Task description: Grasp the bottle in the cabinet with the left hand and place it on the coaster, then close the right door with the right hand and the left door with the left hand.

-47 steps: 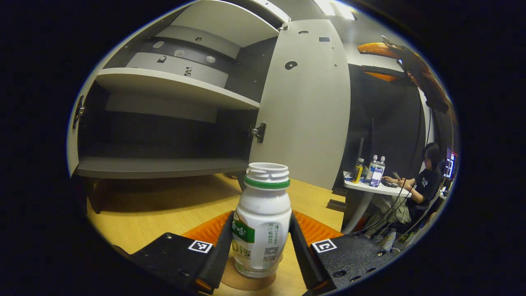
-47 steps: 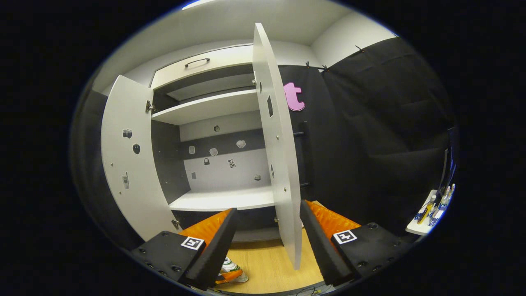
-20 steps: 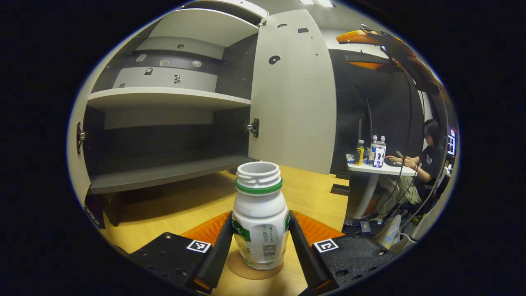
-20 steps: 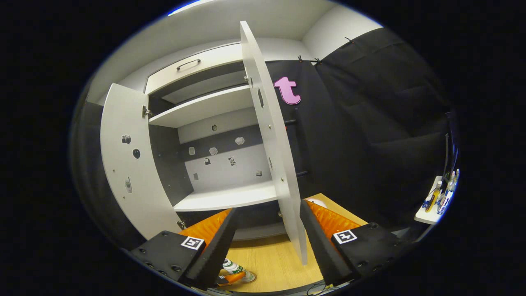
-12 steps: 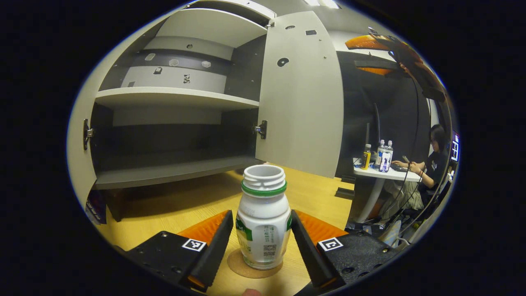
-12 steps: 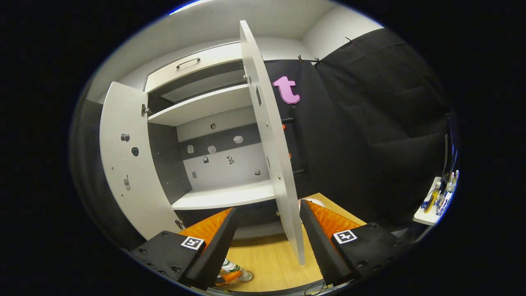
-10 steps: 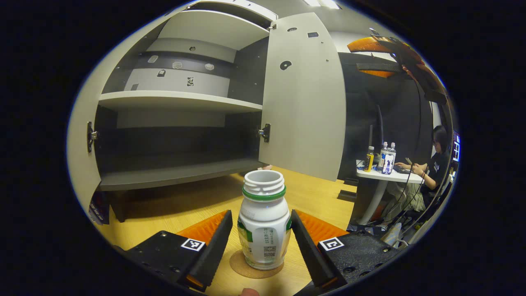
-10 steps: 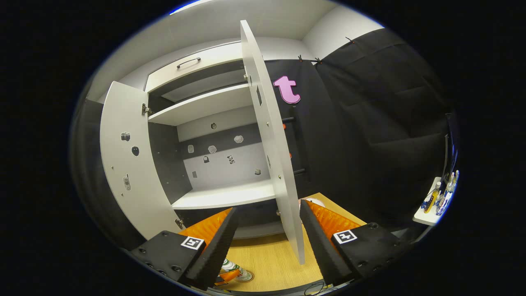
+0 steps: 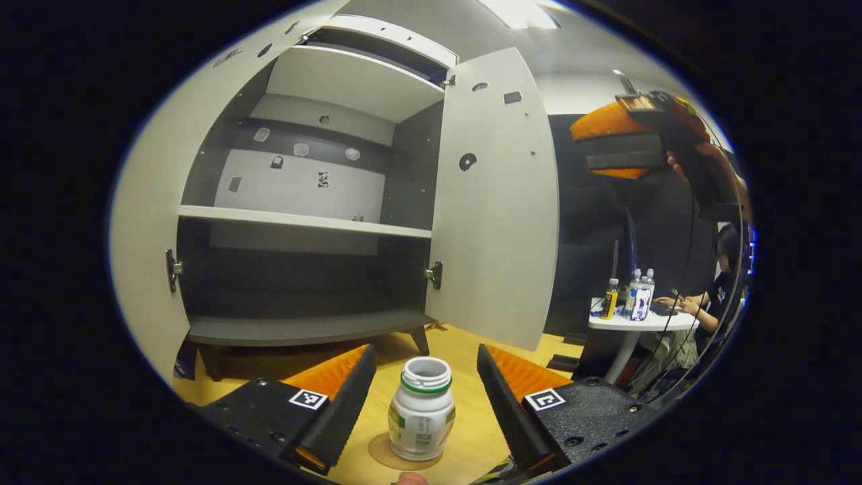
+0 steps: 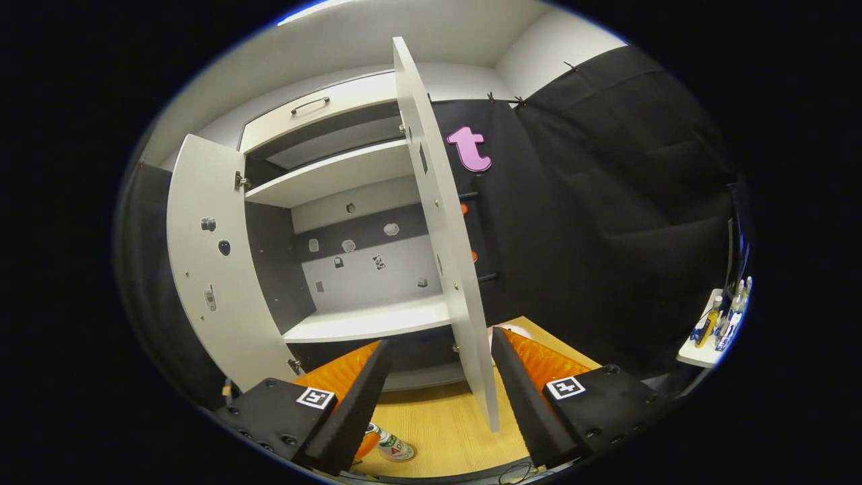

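Your left tool sits at the bottom of the left gripper view with its fingers spread wide, touching nothing. Between them, clear of both, the bottle stands upright on the round coaster at lower centre, long axis vertical and uncapped mouth pointing up. The coaster lies on the wooden bench. Beyond, the cabinet fills the left and centre, both doors swung out; the right door hangs just right of centre.

Your right tool is also wide open at the bottom of the right gripper view, with the right door's lower edge between its fingers; I can't tell whether either touches it. The left door stands open at the left of that view.
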The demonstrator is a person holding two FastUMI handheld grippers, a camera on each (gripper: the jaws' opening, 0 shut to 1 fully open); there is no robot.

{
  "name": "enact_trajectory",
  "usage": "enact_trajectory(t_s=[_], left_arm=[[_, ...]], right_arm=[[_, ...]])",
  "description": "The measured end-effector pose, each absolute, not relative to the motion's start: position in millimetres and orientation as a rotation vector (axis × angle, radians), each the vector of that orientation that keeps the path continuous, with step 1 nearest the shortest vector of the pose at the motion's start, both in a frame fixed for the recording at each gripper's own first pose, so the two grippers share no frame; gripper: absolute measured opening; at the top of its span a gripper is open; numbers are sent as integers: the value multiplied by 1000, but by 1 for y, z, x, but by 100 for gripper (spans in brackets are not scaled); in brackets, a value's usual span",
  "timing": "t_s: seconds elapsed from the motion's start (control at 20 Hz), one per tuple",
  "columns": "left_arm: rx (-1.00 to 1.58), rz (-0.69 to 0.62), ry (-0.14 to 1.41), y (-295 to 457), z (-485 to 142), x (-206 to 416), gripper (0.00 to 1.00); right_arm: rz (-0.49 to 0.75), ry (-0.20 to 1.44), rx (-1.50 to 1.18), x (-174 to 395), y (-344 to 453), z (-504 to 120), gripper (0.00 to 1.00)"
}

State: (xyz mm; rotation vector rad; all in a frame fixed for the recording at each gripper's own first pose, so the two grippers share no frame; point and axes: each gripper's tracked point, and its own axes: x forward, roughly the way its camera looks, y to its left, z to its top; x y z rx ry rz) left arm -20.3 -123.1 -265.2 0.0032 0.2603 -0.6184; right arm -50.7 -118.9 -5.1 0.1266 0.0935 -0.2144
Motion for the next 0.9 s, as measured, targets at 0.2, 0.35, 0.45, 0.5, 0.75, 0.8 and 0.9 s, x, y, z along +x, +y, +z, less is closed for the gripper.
enact_trajectory(t_s=[0.2,0.35,0.45,0.5,0.75,0.8,0.9], left_arm=[[-49,-539,162,-121,-186,-6,91],[-84,-442,112,-109,-125,8,91],[-83,-370,69,-99,-89,17,92],[-69,-336,43,-93,-72,20,92],[45,-231,-83,-69,2,19,91],[44,-204,-77,-64,7,18,91],[10,-135,-33,-46,6,23,91]], right_arm=[[-226,73,114,-58,-124,-2,99],[-225,35,108,-61,-130,8,98],[-217,-5,91,-63,-135,21,98],[-222,-21,79,-63,-141,28,98],[-286,-113,17,-60,-192,79,98],[-318,-125,-19,-57,-209,92,98],[-386,-107,-63,-50,-242,105,98]])
